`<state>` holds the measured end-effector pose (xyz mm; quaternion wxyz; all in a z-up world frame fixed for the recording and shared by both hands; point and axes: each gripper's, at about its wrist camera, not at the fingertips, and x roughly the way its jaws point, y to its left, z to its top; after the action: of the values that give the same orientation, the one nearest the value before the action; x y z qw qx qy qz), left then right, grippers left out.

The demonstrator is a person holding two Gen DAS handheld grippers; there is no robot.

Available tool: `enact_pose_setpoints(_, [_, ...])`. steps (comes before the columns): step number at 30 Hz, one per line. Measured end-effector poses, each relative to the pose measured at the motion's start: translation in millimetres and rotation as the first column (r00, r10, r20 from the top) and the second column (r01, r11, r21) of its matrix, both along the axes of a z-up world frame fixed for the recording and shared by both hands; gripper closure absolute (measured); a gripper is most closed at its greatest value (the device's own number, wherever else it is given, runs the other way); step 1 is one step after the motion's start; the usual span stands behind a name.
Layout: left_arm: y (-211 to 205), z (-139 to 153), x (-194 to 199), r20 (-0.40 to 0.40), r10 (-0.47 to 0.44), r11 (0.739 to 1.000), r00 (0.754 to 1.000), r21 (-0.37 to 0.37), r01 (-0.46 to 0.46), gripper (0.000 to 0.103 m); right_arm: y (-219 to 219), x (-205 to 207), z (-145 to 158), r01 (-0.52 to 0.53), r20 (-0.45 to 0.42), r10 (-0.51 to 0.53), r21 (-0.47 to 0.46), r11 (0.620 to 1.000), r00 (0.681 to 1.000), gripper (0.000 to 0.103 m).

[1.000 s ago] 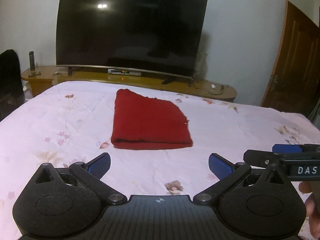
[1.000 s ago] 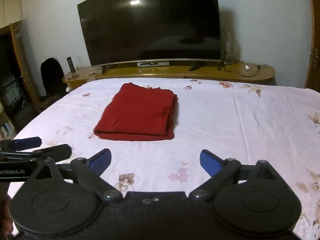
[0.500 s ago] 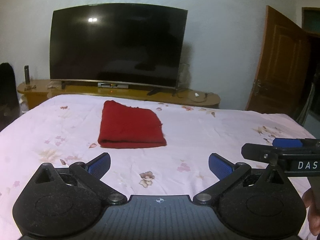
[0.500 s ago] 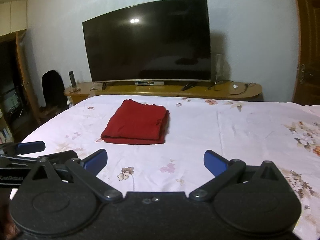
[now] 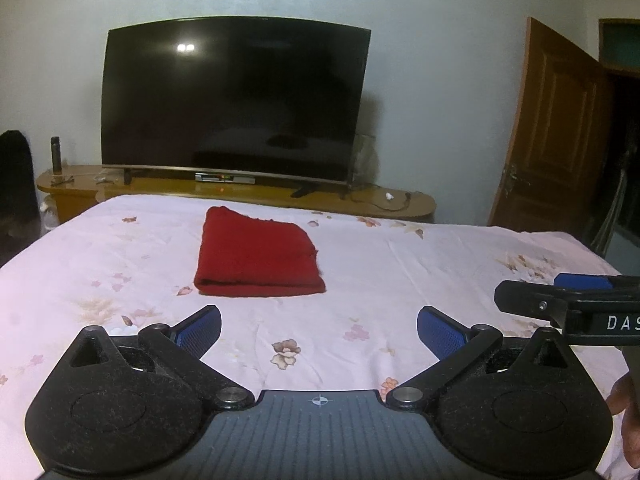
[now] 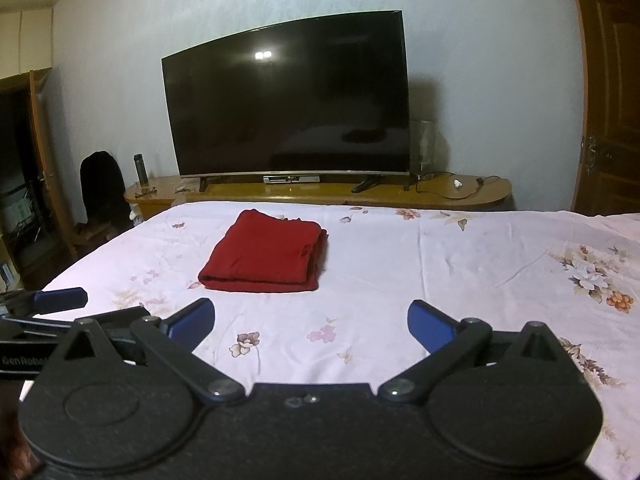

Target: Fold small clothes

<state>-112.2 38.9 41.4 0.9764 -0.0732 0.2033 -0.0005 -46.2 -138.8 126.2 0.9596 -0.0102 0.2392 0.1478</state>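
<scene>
A red garment (image 5: 256, 254) lies folded into a neat rectangle on the pink floral bedsheet (image 5: 420, 272), toward the far left of the bed. It also shows in the right wrist view (image 6: 266, 258). My left gripper (image 5: 319, 330) is open and empty, held well back from the garment above the near part of the bed. My right gripper (image 6: 311, 320) is open and empty too, beside the left one. The right gripper shows at the right edge of the left wrist view (image 5: 568, 304). The left gripper shows at the left edge of the right wrist view (image 6: 52, 304).
A large curved TV (image 5: 234, 100) stands on a low wooden cabinet (image 5: 240, 190) past the foot of the bed. A wooden door (image 5: 552, 136) is at the right. A dark chair (image 6: 100, 184) and a bottle (image 6: 140, 168) are at the left.
Both grippers have pulled back and risen away from the folded garment, which now looks smaller and farther off. The garment has not moved. Both stay open.
</scene>
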Motion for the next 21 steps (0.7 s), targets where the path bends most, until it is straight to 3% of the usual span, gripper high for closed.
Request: enact_pose_setpoints(21, [-3,1,13,0.006,-0.010,1.000,1.000,0.011,0.010,0.000,-3,2,1,0.006,-0.001,-0.006,0.000,1.000,1.000,0.001])
